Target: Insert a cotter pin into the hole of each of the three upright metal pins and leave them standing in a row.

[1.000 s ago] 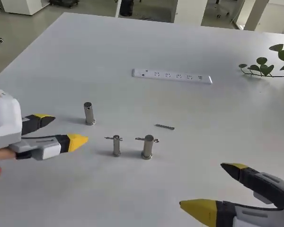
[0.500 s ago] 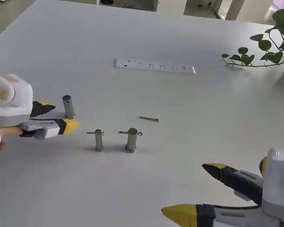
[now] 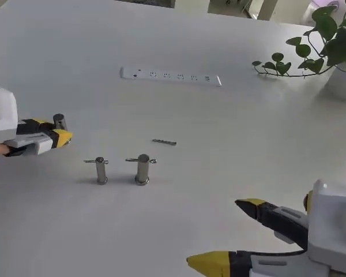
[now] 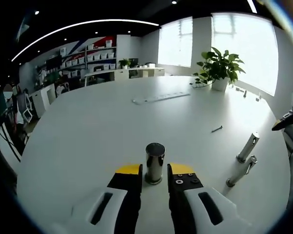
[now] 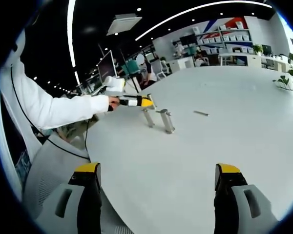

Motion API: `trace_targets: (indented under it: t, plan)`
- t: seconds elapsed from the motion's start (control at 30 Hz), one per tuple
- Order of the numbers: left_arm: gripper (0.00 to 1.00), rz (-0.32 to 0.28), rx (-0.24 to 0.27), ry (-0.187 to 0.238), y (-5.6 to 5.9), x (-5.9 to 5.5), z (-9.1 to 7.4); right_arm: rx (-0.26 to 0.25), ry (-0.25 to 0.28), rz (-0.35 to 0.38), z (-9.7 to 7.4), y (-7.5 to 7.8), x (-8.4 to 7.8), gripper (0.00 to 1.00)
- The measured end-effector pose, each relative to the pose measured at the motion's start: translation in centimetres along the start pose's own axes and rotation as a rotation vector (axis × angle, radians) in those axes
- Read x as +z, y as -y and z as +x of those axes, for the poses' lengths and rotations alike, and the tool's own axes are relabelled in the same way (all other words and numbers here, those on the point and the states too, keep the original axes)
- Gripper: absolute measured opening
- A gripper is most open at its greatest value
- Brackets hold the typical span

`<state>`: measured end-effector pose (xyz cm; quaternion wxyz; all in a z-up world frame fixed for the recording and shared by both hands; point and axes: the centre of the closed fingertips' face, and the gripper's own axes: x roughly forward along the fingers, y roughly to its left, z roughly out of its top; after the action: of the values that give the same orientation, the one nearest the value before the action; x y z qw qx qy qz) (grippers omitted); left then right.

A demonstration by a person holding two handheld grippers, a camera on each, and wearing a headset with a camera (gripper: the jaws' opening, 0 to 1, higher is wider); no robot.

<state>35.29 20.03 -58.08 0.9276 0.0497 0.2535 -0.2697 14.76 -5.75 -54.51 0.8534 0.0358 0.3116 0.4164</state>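
Left tool (image 4: 154,171) flanks one metal pin (image 4: 155,161) of three; one loose cotter pin (image 3: 164,142)

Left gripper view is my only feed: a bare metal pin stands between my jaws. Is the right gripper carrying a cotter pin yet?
Observer: No. The right gripper has its jaws wide apart with nothing between them.
Operator: Do the other two pins already have theirs?
Observer: Yes. In the head view one cotter pin crosses the top of the thin pin, and another crosses the top of the thick pin. Both pins stand upright, side by side.
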Motion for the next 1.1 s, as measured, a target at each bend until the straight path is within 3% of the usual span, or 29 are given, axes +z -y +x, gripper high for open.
trace_targets:
  t: [0.23,0.43,0.57,0.63,0.8,1.1]
  plan:
    - [0.11,0.049,-0.034,-0.015,0.2,0.1,0.5,-0.007,0.001,0.014,-0.3,0.1,-0.1,0.94]
    - [0.11,0.062,-0.051,-0.029,0.1,0.1,0.7,-0.005,-0.013,0.024,-0.2,-0.1,-0.7,0.93]
    - [0.11,0.062,-0.035,-0.028,0.1,0.2,0.8,-0.003,-0.016,0.022,-0.2,-0.2,-0.7,0.93]
    - [0.11,0.036,-0.018,-0.025,0.0,0.2,0.9,0.0,-0.017,0.02,-0.1,-0.3,-0.7,0.93]
    - [0.1,0.051,0.014,-0.034,0.1,0.2,0.5,0.006,-0.014,0.011,0.1,-0.4,-0.5,0.92]
    - [0.1,0.044,0.07,0.003,0.5,1.8,-2.6,0.011,0.003,-0.003,0.0,-0.7,-0.4,0.92]
